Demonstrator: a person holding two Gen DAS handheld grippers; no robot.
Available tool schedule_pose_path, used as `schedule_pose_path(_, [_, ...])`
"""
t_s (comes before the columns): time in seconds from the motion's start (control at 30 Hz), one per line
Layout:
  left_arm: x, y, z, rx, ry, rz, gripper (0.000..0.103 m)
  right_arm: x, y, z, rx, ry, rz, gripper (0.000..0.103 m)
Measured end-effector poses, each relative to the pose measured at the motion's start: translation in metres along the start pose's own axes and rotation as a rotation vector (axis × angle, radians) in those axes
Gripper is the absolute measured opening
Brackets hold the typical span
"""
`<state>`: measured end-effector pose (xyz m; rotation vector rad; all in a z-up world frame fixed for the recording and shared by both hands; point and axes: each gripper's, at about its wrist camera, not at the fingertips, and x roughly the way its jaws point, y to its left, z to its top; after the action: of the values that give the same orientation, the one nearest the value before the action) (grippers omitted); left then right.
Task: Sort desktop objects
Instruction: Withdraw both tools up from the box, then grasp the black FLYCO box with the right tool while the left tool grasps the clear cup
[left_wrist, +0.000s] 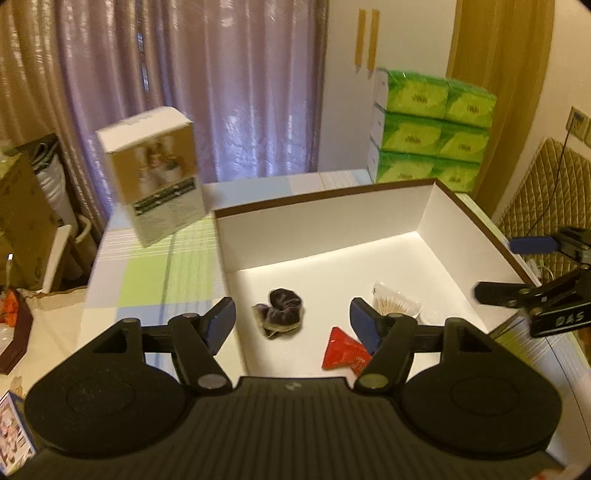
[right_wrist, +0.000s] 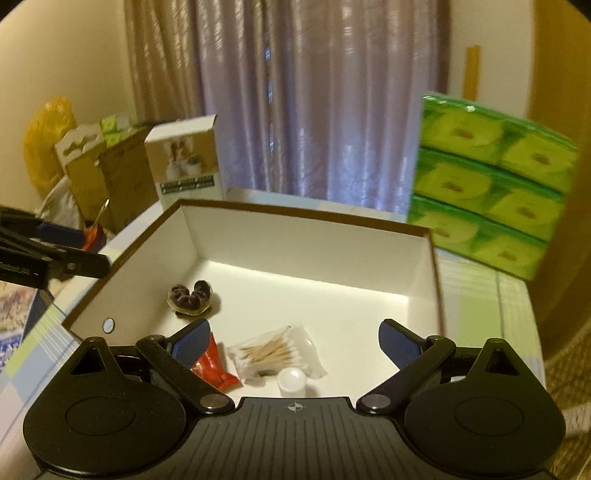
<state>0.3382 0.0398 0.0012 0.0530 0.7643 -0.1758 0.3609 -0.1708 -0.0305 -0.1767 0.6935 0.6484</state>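
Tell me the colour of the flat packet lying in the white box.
Red. The packet lies on the box floor, clearest in the right wrist view.

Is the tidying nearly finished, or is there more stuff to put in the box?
Done: the dark velvet scrunchie, red foil packet, bag of cotton swabs and small white cap lie inside the white cardboard box. In hand: nothing; the left claw and right claw are open. Left: possibly the upright printed carton, outside on the table.
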Motion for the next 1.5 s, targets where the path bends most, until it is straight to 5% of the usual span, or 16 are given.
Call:
schedule_pose_path(0.3, [-0.06,0.01,-0.038,-0.059,-0.02,0.053,0.072,-0.059,0.003,-0.03,0.089,-0.016,-0.044,0.095])
schedule_pose_path(0.63, [-0.1,0.003,-0.095,-0.088,0.048,0.094,0.079,-0.101,0.031,-0.077,0.139,0.051,-0.04,0.095])
schedule_pose_path(1.5, [-0.11,0.019,-0.16,-0.154,0.175,0.129,0.08,-0.113,0.097,-0.109,0.143,0.171,0.059,0.095])
